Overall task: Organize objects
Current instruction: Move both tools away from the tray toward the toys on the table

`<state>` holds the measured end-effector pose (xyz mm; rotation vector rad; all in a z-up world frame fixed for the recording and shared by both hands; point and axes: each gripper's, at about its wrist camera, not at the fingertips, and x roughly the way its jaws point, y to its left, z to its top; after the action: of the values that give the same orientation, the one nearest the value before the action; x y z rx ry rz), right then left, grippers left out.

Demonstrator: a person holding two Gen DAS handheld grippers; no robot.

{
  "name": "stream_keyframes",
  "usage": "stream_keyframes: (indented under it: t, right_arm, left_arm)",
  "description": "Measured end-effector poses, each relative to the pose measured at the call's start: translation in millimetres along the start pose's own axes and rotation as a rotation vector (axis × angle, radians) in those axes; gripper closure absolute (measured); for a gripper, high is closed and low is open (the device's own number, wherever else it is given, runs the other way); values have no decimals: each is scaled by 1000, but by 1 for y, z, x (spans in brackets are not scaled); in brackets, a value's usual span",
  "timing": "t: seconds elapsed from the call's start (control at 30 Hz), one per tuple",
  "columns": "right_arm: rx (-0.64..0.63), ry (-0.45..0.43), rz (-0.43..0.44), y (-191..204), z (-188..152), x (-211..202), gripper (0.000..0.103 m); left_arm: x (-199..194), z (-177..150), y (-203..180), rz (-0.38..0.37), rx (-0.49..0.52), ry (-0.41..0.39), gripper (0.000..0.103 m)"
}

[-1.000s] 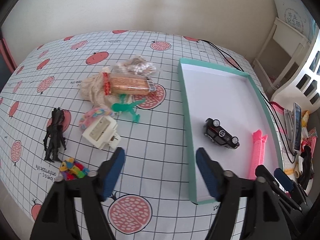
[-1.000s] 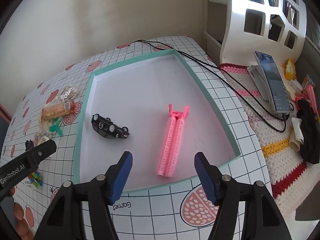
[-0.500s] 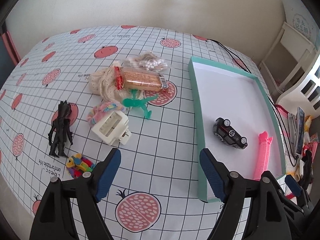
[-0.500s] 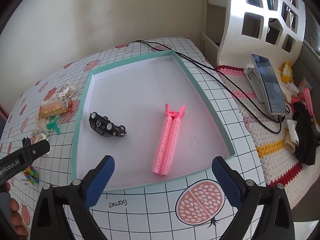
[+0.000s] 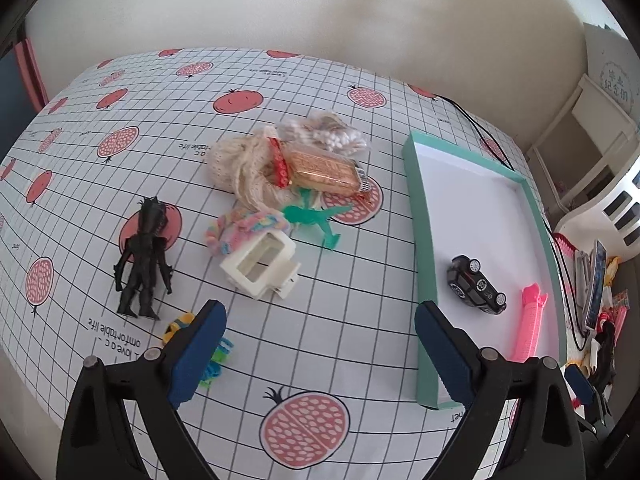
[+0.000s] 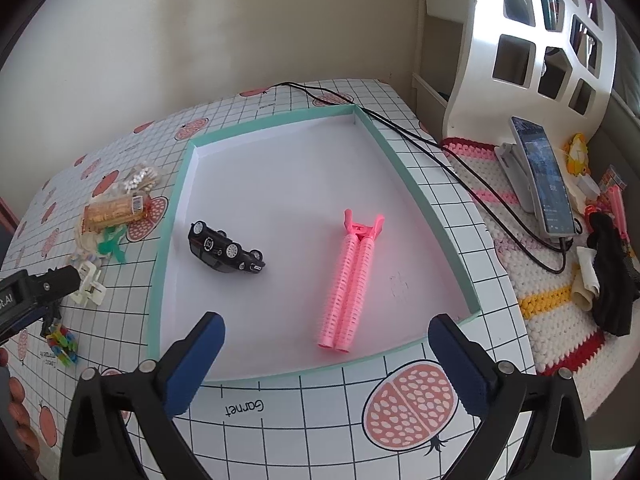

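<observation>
A teal-rimmed white tray (image 5: 423, 216) (image 6: 424, 196) holds an overturned black toy car (image 5: 476, 285) (image 6: 224, 249) and a pink hair roller clip (image 5: 529, 322) (image 6: 353, 276). Left of the tray lie a white plug adapter (image 5: 262, 265), a black monster figure (image 5: 145, 254), a green toy figure (image 5: 316, 218), a pastel scrunchie (image 5: 244, 227), a wrapped snack bar (image 5: 324, 171) and coloured clips (image 5: 214, 360). My left gripper (image 5: 318, 344) hangs open above the cloth near the adapter. My right gripper (image 6: 328, 354) is open over the tray's near rim.
The table (image 5: 160, 128) wears a grid cloth with pomegranate prints. A black cable (image 6: 432, 144) runs along the tray's right side. A phone on a stand (image 6: 540, 176) and a white shelf (image 6: 532, 32) stand to the right. A cream knit pouch (image 5: 236, 164) and a cotton-swab bag (image 5: 332, 134) lie behind the snack.
Both grippers have opened wider. The left one has swung left toward the loose objects, and the right one has pulled back a little from the tray.
</observation>
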<state>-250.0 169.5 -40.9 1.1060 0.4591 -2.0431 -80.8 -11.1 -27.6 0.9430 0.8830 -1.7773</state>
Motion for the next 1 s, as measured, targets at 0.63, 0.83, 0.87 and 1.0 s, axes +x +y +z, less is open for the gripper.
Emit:
stream_keyframes:
  t: [0.63,0.83,0.87,1.0]
  right_arm:
    - [-12,-43,179,78,5,-14,0]
    - [-66,-12,184,113,-4,-10,0]
    - [-71,-8,190,118,-5,-10,0]
    - [-138,22,256,145,-14,-9,0]
  left_arm:
    - [-9,13,104,4,-259,-31,8]
    - [-11,14,148,9,-344,-35,7]
    - [-11,14,155,11,-356,-35,7]
    - [-12,13,183,35,-400,-29,8]
